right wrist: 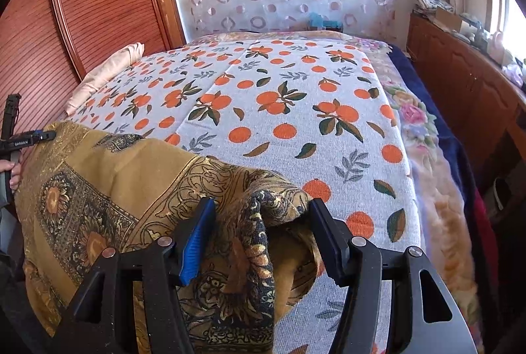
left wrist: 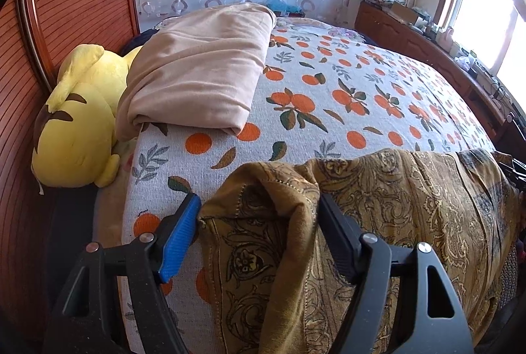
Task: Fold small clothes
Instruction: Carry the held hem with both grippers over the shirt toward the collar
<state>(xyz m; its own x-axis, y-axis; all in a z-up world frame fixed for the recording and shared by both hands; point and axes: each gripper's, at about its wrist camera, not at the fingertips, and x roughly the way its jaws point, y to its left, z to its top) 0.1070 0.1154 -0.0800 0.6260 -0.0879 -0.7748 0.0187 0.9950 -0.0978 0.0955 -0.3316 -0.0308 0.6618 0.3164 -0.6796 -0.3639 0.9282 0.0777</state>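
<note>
Mustard-gold patterned cloth (left wrist: 378,206) is lying bunched on the near edge of the bed, on the sheet (left wrist: 328,90) printed with oranges. We are keeping our left gripper (left wrist: 259,206) around one raised fold of it; the jaws are standing apart and we cannot tell if the pads are pressing. Our right gripper (right wrist: 263,212) is also standing apart around another bunch. Farther away a beige blanket (left wrist: 203,67) is lying folded, beside a yellow plush toy (left wrist: 79,123).
</note>
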